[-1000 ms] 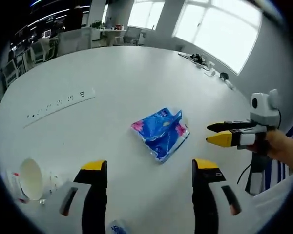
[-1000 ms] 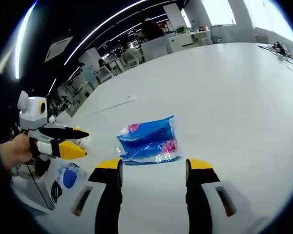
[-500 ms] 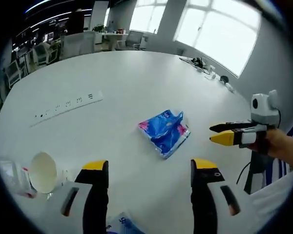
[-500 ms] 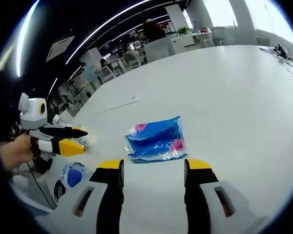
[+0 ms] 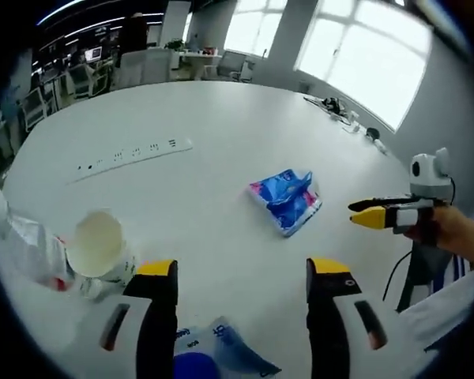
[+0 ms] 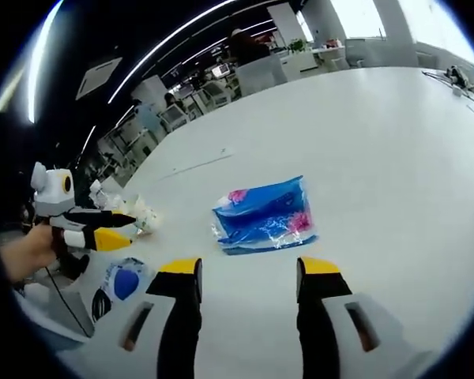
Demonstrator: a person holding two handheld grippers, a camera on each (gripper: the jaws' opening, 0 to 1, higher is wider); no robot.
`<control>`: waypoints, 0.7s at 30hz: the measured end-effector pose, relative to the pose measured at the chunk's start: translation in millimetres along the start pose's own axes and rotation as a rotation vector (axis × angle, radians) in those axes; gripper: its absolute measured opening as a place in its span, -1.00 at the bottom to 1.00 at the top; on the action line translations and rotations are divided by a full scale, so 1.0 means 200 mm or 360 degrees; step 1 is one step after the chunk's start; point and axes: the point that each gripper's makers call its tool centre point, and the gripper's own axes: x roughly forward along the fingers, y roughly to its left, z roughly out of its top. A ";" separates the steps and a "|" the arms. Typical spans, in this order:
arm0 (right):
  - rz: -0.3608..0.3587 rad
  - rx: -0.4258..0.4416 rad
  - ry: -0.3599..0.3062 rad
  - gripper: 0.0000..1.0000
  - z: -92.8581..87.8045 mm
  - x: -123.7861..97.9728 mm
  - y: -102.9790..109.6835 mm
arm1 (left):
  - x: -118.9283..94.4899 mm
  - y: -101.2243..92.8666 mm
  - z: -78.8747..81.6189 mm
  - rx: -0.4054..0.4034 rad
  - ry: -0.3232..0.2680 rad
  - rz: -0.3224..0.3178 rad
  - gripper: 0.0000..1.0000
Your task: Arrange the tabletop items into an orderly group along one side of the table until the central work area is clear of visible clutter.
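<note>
2 grippers, left gripper (image 5: 235, 272) and right gripper (image 6: 245, 272), hover with jaws spread, holding nothing. Your blue packet (image 6: 265, 215) lies mid-frame in the right gripper view; straddle its short width squarely, then clamp before carrying it toward the cup (image 5: 99, 245).

Big white table (image 5: 221, 126) stretching out, bright windows (image 5: 363, 47) glowing along the far wall, desks and office chairs (image 6: 261, 75) crowding the dim room behind, light strips (image 6: 166, 39) streaking the dark ceiling.
</note>
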 end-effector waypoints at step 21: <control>0.0274 -0.0053 0.0199 -0.10 -0.26 0.09 0.40 | -0.51 0.45 -0.54 -0.0420 -0.0042 0.0332 0.29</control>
